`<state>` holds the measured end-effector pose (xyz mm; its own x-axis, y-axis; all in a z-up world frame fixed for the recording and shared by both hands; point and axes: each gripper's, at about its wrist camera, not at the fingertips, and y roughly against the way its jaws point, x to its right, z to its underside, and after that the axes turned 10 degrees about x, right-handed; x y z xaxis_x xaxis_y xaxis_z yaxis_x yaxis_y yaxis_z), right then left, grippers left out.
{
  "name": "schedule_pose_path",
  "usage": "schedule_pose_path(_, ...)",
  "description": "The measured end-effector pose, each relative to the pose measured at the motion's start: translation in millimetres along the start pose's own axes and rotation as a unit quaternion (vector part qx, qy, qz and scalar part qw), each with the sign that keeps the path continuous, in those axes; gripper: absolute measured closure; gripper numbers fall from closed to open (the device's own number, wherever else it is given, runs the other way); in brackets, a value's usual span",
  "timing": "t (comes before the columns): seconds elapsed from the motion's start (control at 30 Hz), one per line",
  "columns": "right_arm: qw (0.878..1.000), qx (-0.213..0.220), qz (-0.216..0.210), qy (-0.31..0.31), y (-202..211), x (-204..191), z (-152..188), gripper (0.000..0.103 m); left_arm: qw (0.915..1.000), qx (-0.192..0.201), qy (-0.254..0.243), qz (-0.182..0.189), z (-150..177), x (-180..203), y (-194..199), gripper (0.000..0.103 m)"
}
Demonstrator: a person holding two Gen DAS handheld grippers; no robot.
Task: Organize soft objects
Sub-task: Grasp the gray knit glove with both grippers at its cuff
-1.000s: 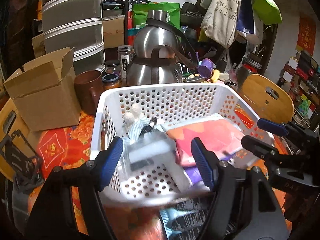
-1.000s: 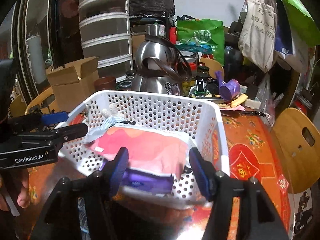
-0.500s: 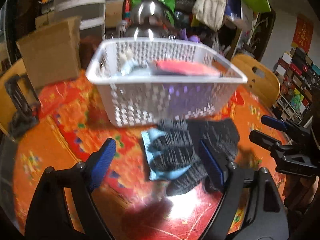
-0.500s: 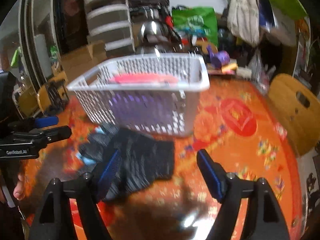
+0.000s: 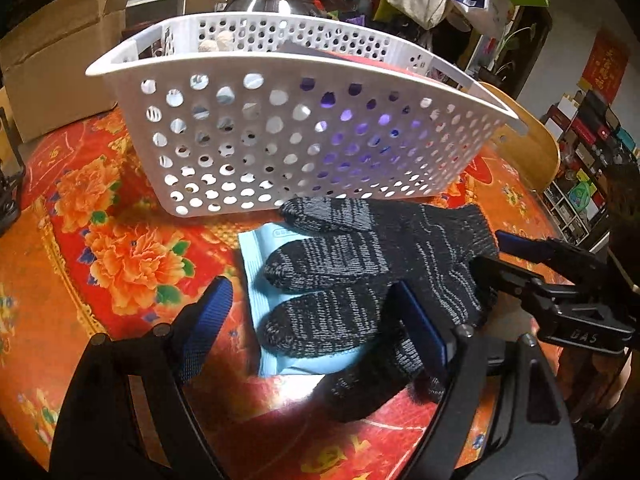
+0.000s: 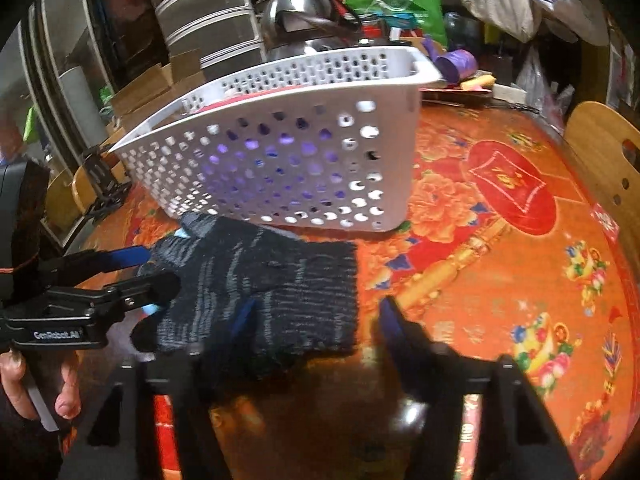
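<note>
A black-and-grey knitted glove (image 5: 360, 264) lies on the red floral tablecloth in front of a white perforated basket (image 5: 280, 144), on top of a light blue flat pack (image 5: 260, 264). It also shows in the right wrist view (image 6: 260, 280). My left gripper (image 5: 316, 320) is open, low over the glove's fingers, its jaws on either side of them. My right gripper (image 6: 316, 316) is open around the glove's cuff. The basket (image 6: 288, 160) holds a red-pink item and something purple, seen through its holes.
A cardboard box (image 5: 52, 64) stands left of the basket, steel kettles (image 6: 304, 20) and plastic drawers (image 6: 200, 12) behind it. A wooden chair back (image 6: 604, 152) is at the right. Bare tablecloth (image 6: 500, 260) lies to the right of the glove.
Both grippers dropped from above the basket to the table in front of it and closed in on the glove. They now straddle it at its fingers and its cuff.
</note>
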<state>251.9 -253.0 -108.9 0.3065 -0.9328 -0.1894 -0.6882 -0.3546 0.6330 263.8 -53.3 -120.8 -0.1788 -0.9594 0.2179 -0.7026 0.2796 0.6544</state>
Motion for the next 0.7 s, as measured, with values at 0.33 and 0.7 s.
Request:
schedule_pose_path(0.33, 0.999, 0.017, 0.022, 0.042, 5.0, -14.9, 6.3, 0.073, 0.9991, 0.019, -0.038, 0.000, 3.5, 18.8, 3.8, 0.069)
schedule_pose_path(0.7, 0.997, 0.045, 0.019, 0.054, 16.9, -19.8, 11.2, 0.086, 0.9973, 0.051, -0.049, 0.020, 3.4, 27.1, 31.5, 0.102)
